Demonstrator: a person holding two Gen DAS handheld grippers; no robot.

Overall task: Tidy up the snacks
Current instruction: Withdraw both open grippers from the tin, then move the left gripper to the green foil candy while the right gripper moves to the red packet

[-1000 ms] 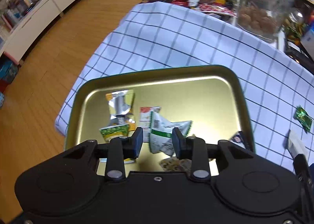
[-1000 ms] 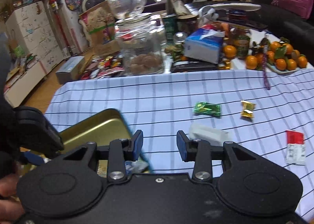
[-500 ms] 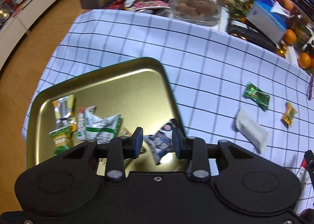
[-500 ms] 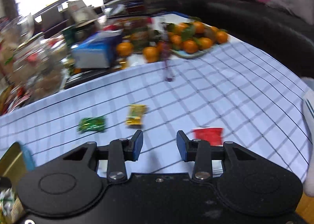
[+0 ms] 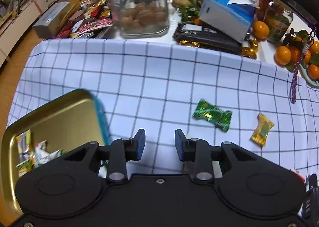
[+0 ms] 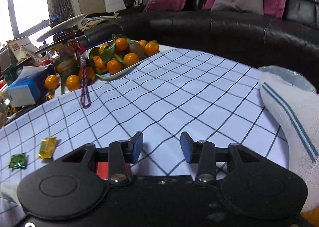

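In the left wrist view a gold tray (image 5: 59, 113) lies at the left on the checked cloth (image 5: 159, 79), with several snack packets (image 5: 39, 153) in it. A green candy (image 5: 212, 114) and a yellow candy (image 5: 262, 131) lie on the cloth to the right. My left gripper (image 5: 158, 144) hangs open over bare cloth beside the tray, with nothing between its fingers. In the right wrist view my right gripper (image 6: 161, 147) has its jaws opening over bare cloth, holding nothing. A red packet (image 6: 102, 169) peeks out under its left finger. The yellow candy (image 6: 47, 147) and green candy (image 6: 18, 160) lie far left.
A glass jar (image 5: 139, 2), tissue box (image 5: 229, 16), black remote (image 5: 207, 36) and oranges (image 5: 283, 54) crowd the table's far side. A plate of oranges (image 6: 117, 57) and purple cord (image 6: 84, 85) sit behind. A person's white-socked foot (image 6: 295, 125) rests on the right; a black sofa (image 6: 239, 27) stands beyond.
My left gripper has swung right, off the tray and over the cloth. My right gripper has swept right and dipped, from the tray's side to the red packet, its jaws a little wider.
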